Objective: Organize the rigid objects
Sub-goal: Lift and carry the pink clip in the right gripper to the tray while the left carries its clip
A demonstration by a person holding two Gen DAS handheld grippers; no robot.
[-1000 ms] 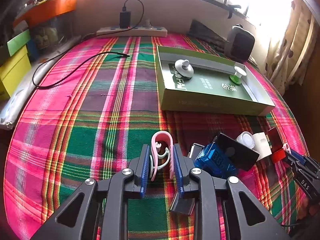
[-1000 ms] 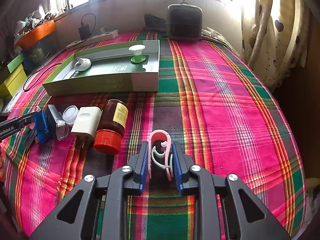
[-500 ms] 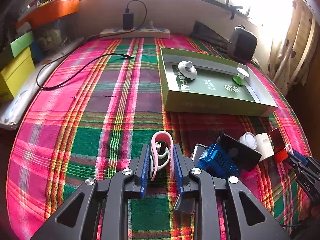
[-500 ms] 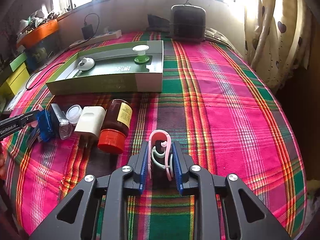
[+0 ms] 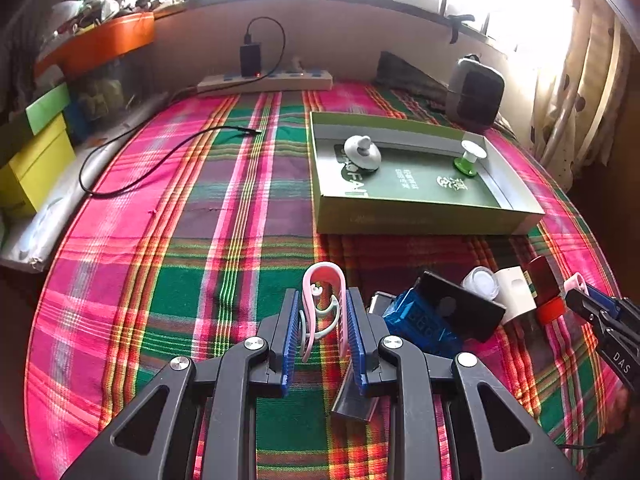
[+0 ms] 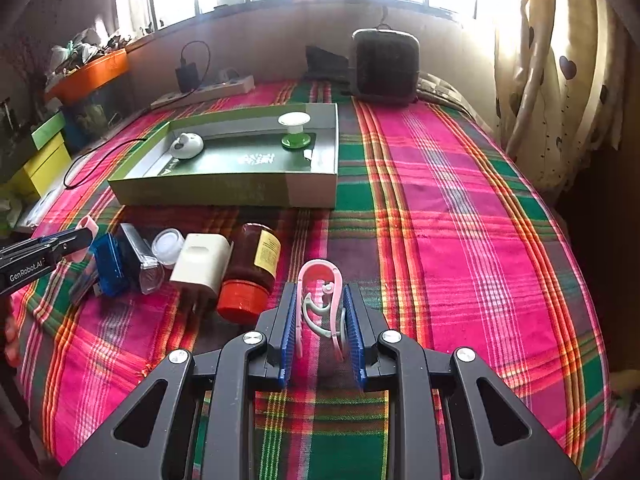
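Observation:
My left gripper (image 5: pixel 322 300) is shut on a pink plastic clip (image 5: pixel 324 276) held just above the plaid cloth. My right gripper (image 6: pixel 318 294) is shut on a second pink clip (image 6: pixel 319 268). Between them lies a pile: a blue gadget (image 5: pixel 420 320), a small clear jar (image 6: pixel 168 244), a white adapter (image 6: pixel 200 260) and a brown bottle with a red cap (image 6: pixel 254 264). Farther back, a green box tray (image 6: pixel 224 192) holds a white round piece (image 6: pixel 186 146) and a green-and-white spool (image 6: pixel 295 128).
A power strip with a charger (image 5: pixel 266 78) and a loose black cable (image 5: pixel 160 160) lie at the back left. A dark speaker-like box (image 6: pixel 384 66) stands behind the tray. Stacked yellow and green boxes (image 5: pixel 32 152) line the left edge, and curtains (image 6: pixel 560 80) hang on the right.

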